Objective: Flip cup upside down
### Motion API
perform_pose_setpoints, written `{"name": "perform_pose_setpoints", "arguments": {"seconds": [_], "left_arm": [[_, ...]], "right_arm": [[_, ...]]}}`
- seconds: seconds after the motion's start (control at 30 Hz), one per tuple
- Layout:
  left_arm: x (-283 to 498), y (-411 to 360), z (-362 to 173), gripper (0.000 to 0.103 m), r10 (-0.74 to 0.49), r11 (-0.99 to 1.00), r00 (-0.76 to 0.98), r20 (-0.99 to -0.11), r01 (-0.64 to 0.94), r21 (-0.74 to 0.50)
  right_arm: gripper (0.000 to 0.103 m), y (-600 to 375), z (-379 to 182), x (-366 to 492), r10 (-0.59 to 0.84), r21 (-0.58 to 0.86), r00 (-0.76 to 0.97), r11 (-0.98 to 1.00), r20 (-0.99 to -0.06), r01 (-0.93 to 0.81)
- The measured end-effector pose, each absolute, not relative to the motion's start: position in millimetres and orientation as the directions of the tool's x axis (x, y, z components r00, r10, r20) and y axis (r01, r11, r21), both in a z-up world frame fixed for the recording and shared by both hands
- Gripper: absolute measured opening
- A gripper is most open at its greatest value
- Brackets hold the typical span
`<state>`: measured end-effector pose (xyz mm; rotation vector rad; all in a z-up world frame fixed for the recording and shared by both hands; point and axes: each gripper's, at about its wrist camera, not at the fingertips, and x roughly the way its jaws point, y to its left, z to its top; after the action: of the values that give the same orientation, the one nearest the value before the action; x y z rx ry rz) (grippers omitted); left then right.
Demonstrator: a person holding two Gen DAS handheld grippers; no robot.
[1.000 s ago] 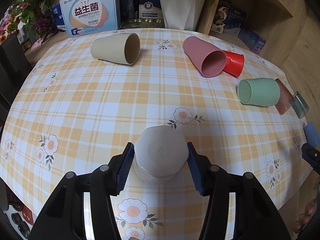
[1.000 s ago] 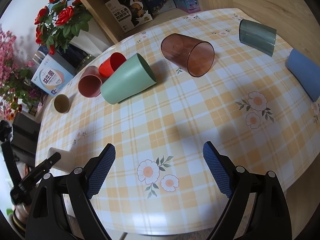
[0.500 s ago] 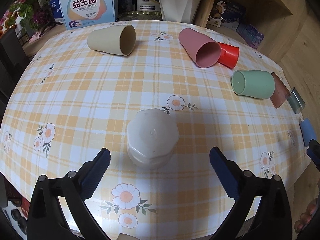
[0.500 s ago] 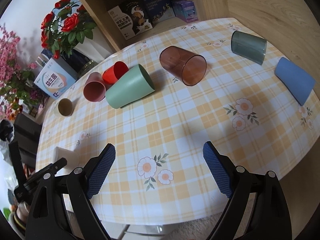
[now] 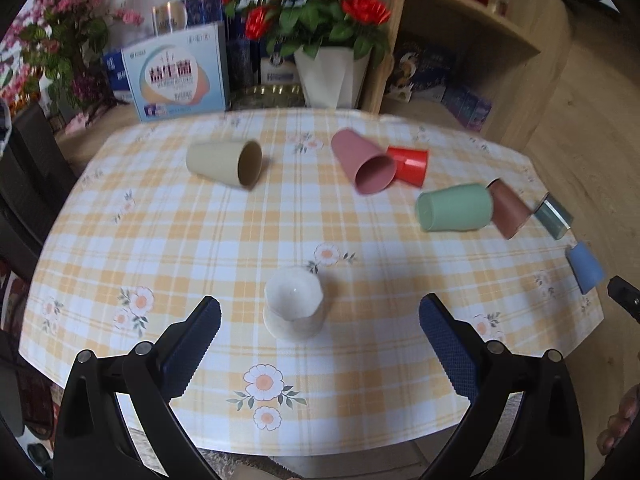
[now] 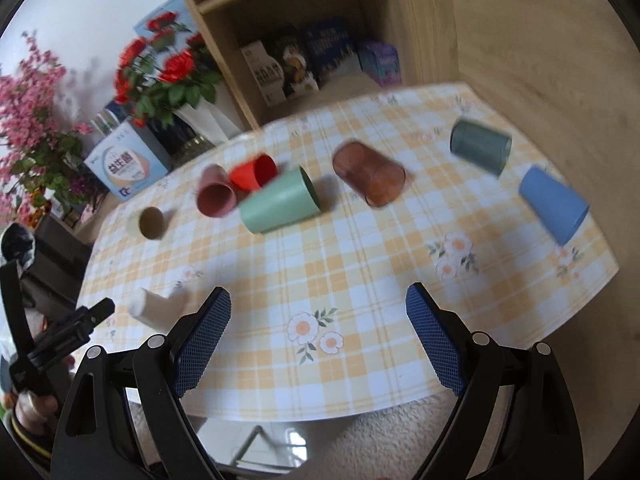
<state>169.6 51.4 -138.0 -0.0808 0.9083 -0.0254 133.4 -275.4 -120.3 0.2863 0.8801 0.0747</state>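
Note:
A white cup (image 5: pixel 293 307) stands upside down on the checked tablecloth (image 5: pixel 200 240) near the front edge; it also shows in the right wrist view (image 6: pixel 154 312). My left gripper (image 5: pixel 319 340) is open and empty, drawn back from the cup, which sits between and beyond its fingers without touching them. My right gripper (image 6: pixel 318 338) is open and empty above the front of the table. Lying on their sides are a beige cup (image 5: pixel 224 163), pink cup (image 5: pixel 365 166), red cup (image 5: pixel 409 165), green cup (image 5: pixel 454 208), brown cup (image 6: pixel 370 178), grey-green cup (image 6: pixel 480 150) and blue cup (image 6: pixel 554 205).
Behind the table stand a white vase of red roses (image 5: pixel 332 76), a blue-and-white box (image 5: pixel 178 74) and a wooden shelf (image 6: pixel 304 12) with boxes. A dark chair (image 5: pixel 24 184) is at the left. The table's front edge drops to carpet (image 6: pixel 360 440).
My left gripper opened, let go of the white cup and pulled back and up. The right gripper also rose and drew back. The cup stays upside down.

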Motion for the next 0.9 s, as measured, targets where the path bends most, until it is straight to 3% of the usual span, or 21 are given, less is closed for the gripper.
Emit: {"name": "perform_pose_setpoints", "arguments": {"seconds": [0.1, 0.3, 0.53, 0.9], "left_arm": [[153.2, 45.9, -106.2, 0.097, -0.051, 0.998, 0.659, -0.750, 0.008, -0.061], [101.0, 42.6, -33.5, 0.097, -0.026, 0.999, 0.803, -0.596, -0.001, -0.044], [44.6, 27.9, 14.5, 0.097, -0.011, 1.000, 0.889, -0.458, 0.013, 0.001], [11.6, 1.8, 17.1, 0.097, -0.074, 0.997, 0.897, -0.435, 0.076, -0.013]], "right_arm": [[0.086, -269.5, -91.7, 121.2, 0.153, 0.237, 0.683, 0.971, -0.714, 0.029], [0.086, -261.7, -40.5, 89.4, 0.096, 0.162, 0.773, 0.987, -0.627, 0.009], [0.086, -260.9, -5.4, 52.4, 0.056, 0.124, 0.826, 0.992, -0.561, 0.017], [0.086, -249.7, 0.9, 23.5, 0.048, 0.096, 0.850, 0.995, -0.525, 0.004]]}}
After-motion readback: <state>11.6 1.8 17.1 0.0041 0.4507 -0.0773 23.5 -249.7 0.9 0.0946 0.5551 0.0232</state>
